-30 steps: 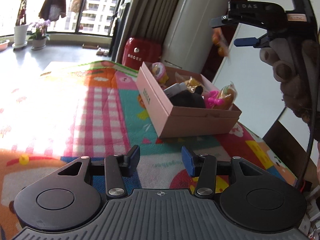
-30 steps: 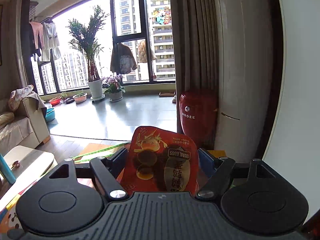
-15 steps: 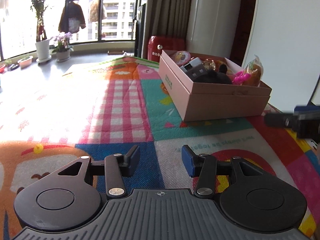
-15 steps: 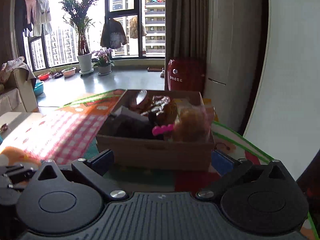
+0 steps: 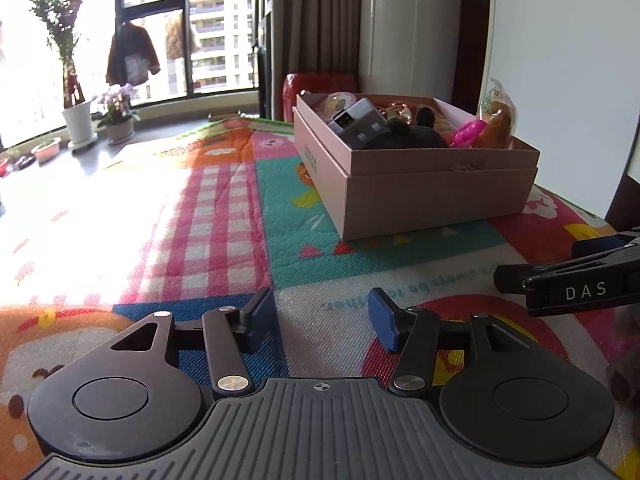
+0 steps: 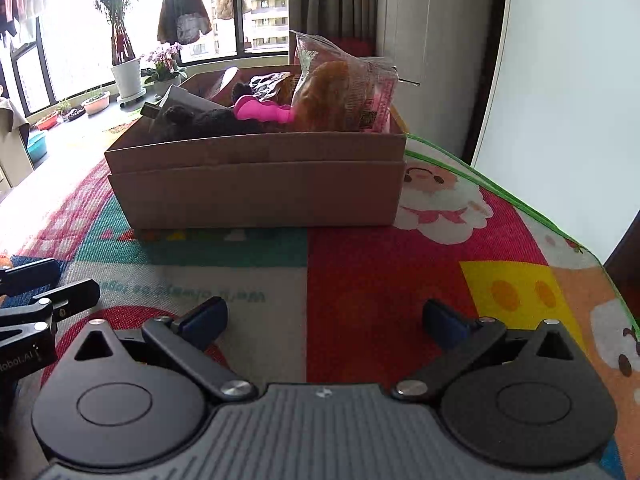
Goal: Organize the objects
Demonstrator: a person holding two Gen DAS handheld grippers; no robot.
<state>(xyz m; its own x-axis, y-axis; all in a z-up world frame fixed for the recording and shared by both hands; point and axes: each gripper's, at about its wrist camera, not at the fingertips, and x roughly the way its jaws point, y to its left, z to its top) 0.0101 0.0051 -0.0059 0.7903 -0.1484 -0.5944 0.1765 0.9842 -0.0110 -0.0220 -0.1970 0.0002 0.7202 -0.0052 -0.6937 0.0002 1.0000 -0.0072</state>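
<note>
My right gripper (image 6: pixel 322 316): jaws spread wide, empty. My left gripper (image 5: pixel 322 316): jaws about half apart and opening, empty. Beyond, on the table (image 6: pixel 360 280), the box (image 6: pixel 260 192) of gathered items lies at 12 o'clock from the right jaws, nearer them, its long side crosswise.

Pink box (image 5: pixel 420 196) upright on mat, crammed with items
</note>
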